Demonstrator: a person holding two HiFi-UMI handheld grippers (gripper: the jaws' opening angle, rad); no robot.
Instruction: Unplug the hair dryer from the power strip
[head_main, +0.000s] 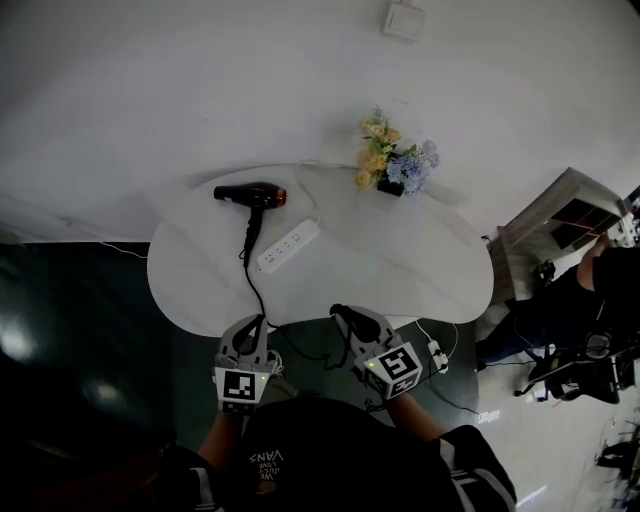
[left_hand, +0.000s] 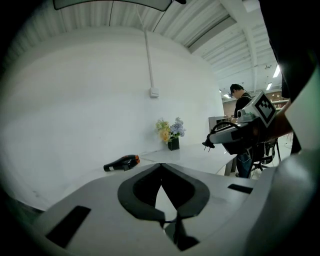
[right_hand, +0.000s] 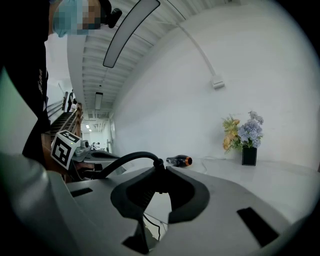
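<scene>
Near table edge, right gripper level, holding plug.

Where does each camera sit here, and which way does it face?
Head view: above, facing steeply down on the white oval table; left gripper, right gripper and dark sleeves show.
Left gripper view: on that gripper, facing across the table past shut jaws.
Right gripper view: likewise, jaws clamping the black plug.
All share the black, orange-ringed hair dryer.

hair dryer: 1 | plug: 1 | power strip: 1 | table: 1 | flower bunch: 1 | wall box: 1 | grippers: 2, left gripper and right gripper | bystander: 1
</scene>
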